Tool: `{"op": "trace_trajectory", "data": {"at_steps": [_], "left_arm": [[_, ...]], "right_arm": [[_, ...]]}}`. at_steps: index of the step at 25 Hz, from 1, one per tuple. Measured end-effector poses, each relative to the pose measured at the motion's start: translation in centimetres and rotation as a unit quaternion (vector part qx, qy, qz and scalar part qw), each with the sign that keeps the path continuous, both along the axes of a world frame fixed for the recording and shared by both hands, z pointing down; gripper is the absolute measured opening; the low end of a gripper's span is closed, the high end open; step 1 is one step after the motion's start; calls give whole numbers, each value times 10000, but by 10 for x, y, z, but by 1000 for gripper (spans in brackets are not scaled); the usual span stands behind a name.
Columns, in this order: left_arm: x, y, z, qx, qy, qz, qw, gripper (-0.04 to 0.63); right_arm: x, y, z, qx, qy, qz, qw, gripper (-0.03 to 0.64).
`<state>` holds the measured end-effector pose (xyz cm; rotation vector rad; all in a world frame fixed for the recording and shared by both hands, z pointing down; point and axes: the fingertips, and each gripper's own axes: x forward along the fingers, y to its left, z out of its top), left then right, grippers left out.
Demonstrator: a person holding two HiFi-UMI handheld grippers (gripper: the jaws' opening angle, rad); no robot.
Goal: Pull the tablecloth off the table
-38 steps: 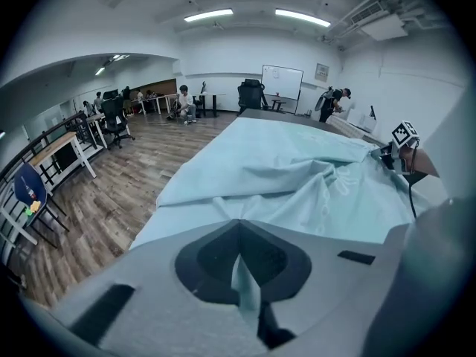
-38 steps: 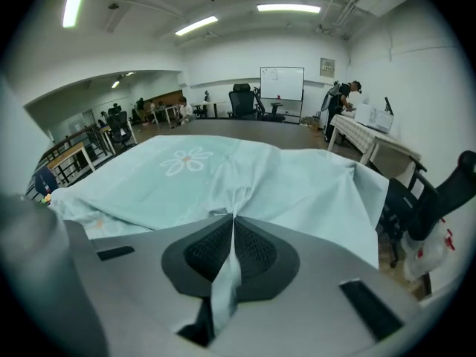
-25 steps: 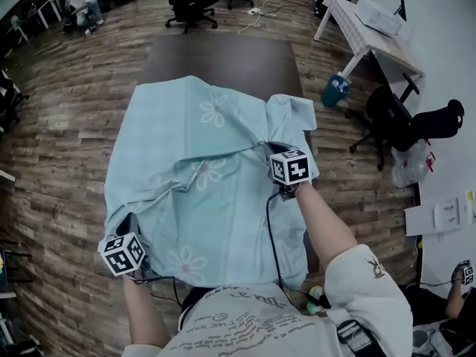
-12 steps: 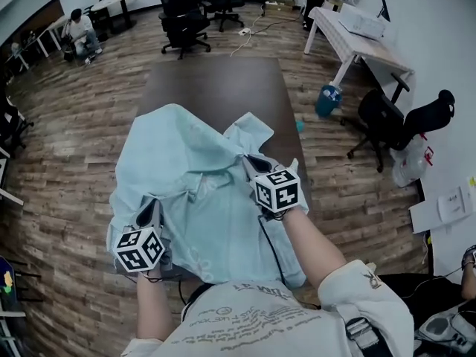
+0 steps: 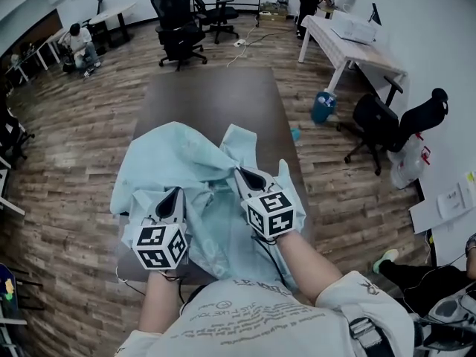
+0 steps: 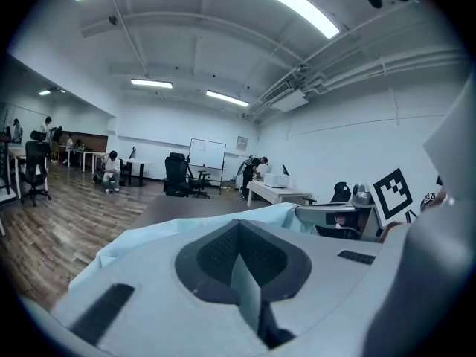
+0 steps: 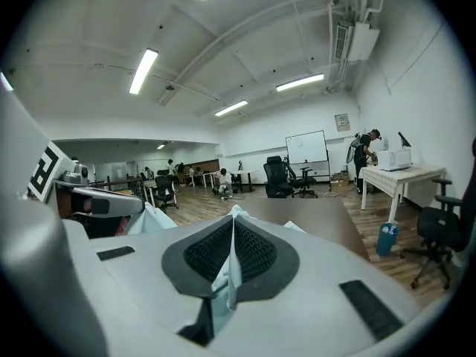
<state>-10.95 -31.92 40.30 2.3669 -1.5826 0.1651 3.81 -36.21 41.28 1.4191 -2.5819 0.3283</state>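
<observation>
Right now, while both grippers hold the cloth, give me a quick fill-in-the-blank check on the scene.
1. The left gripper and the right gripper are each ___ on the tablecloth.
2. The tablecloth covers only the ___ end of the table.
3. A blue bin stands on the floor to the table's ___.
Missing words: shut; near; right.

Left gripper (image 5: pixel 176 194) and right gripper (image 5: pixel 243 172) held forward side by side, fingers of each pinched shut on tablecloth (image 5: pixel 182 151)
</observation>
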Motion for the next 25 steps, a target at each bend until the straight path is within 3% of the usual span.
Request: {"op": "trace_trajectory", "data": {"at_steps": [4,13,25], "left_arm": [[7,-3,-7,251,-252,-45,9994,11],[18,-9,-1,324,-628,-140,9974,11],[16,-11,10,222,-598,-243,9977,11]], "right_arm": [[-8,10,-8,176,11,6,9998,15],[9,6,-4,44,-38,185,9998,15],[17,1,2,-2,-19,157,9999,15]]}}
